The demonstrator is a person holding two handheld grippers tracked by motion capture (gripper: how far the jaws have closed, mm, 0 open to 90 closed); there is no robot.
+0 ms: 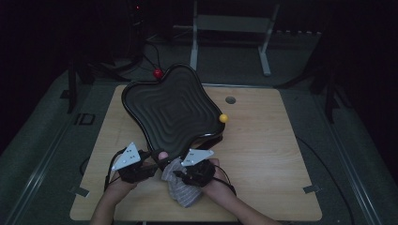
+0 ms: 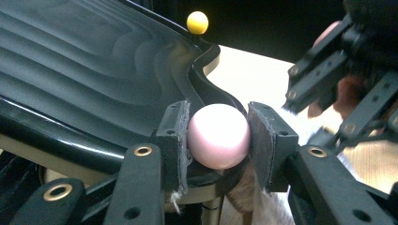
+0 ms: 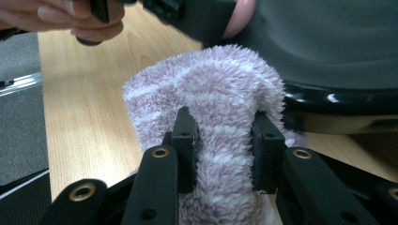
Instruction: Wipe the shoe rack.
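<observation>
Left tongs [image 2: 218, 136] clamping a pink ball [image 2: 218, 136] at the black tray's [image 1: 169, 108] near rim, right tongs [image 3: 224, 145] gripping a fluffy cloth [image 3: 211, 93] just beside, tray tilting above the bench [image 1: 263, 154]

Your high view looks forward and down on the table [image 1: 263, 154] from above your side, with the black tray [image 1: 171, 110] at centre. Your left gripper view sits close against the tray's [image 2: 84, 70] rim, facing its yellow knob [image 2: 197, 22]. Your right gripper view looks from table level, close up, at the tray's [image 3: 328, 42] underside. All three share the tray.
</observation>
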